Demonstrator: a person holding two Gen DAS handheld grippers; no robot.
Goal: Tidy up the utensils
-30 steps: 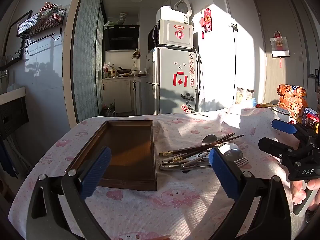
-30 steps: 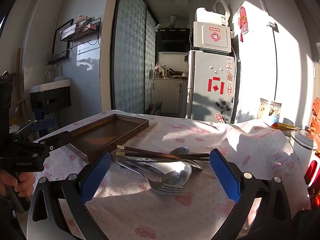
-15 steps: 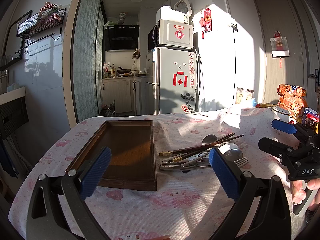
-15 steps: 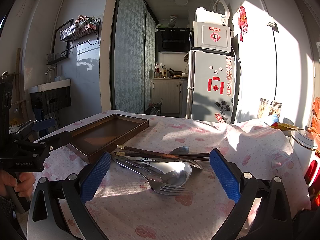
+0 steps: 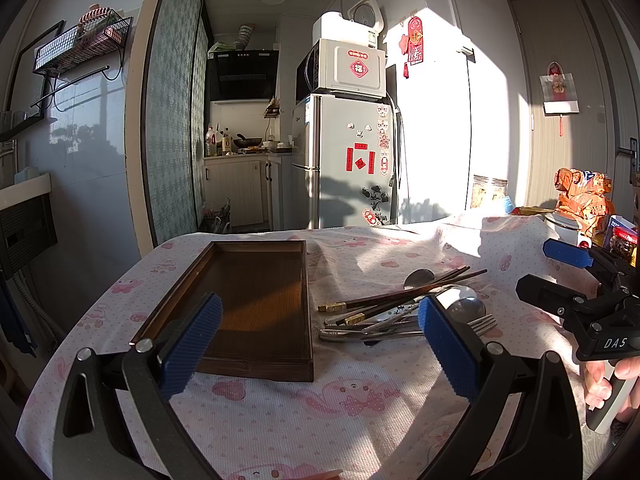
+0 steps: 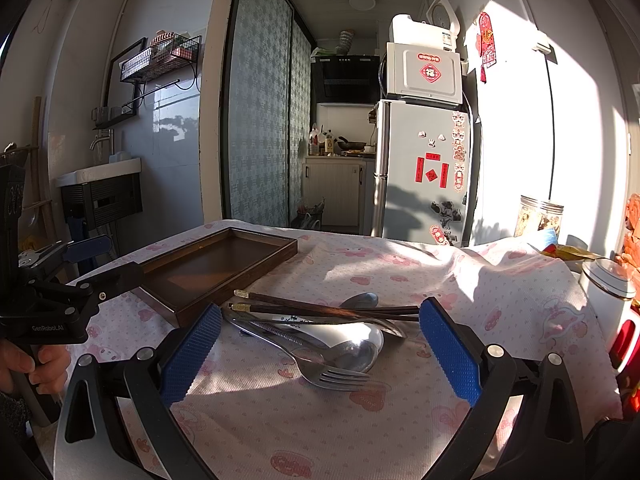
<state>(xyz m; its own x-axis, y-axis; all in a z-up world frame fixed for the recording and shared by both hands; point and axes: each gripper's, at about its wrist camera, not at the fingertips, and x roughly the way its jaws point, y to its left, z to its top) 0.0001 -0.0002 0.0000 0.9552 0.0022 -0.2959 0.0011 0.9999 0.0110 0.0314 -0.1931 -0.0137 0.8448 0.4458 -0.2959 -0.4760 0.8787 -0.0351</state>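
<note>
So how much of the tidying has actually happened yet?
None yet, it seems. The wooden tray is empty. Chopsticks, spoons and fork lie piled on the tablecloth beside it. Left gripper and right gripper are open, holding nothing. Everything remains to move.

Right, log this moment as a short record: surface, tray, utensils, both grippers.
surface: table under a pink-print cloth
tray: dark wooden tray, nothing in it
utensils: piled on the cloth beside the tray, none moved yet
pile contents: chopsticks across the top, white ceramic spoon, metal spoon, fork
left gripper: open, holding nothing, facing the tray
right gripper: open, holding nothing, facing the pile
</note>
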